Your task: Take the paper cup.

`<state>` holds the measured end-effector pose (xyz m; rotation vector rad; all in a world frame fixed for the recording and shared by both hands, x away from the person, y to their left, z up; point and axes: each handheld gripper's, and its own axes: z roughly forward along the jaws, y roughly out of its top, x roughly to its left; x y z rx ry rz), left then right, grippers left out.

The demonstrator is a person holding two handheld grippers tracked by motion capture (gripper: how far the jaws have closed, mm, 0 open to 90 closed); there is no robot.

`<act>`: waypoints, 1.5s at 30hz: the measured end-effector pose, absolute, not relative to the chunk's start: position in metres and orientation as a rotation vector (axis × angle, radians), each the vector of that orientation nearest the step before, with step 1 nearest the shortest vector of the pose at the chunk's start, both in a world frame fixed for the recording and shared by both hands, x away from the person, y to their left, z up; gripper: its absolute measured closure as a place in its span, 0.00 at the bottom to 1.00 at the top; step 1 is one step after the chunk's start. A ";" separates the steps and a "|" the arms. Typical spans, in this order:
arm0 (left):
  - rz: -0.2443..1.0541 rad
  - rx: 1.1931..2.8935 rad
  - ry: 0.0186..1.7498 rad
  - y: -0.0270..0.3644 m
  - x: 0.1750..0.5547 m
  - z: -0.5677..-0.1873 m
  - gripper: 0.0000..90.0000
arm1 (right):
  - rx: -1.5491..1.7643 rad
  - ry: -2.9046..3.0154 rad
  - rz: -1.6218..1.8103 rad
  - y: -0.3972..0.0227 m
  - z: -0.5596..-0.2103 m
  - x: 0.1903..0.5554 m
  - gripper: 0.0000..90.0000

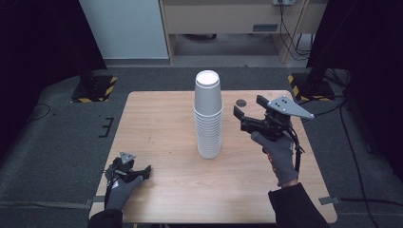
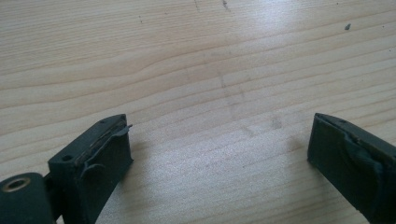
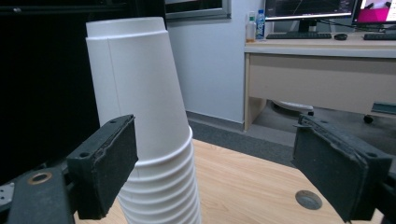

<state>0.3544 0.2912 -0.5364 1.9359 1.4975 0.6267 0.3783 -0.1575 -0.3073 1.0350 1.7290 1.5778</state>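
High view: a stack of white paper cups, upside down, stands near the middle of the wooden table. The right gripper hovers just beside it, jaws wide apart and empty. The left gripper rests at the table's near left corner, also wide open, holding nothing.

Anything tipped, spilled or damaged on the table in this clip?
Nothing stands out. The stack of white cups stands upside down, upright and tidy on the wooden table. The right tool is open beside it, apart; the left tool rests open near the table's front-left corner.
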 end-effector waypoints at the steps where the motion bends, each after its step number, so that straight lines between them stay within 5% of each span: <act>1: 0.627 1.936 1.498 0.291 0.354 -0.536 0.06 | 1.033 1.728 1.586 -0.155 -0.306 0.379 0.16; 45: 0.625 1.938 1.496 0.291 0.354 -0.536 0.06 | 0.991 1.849 1.607 -0.064 -0.312 0.438 0.12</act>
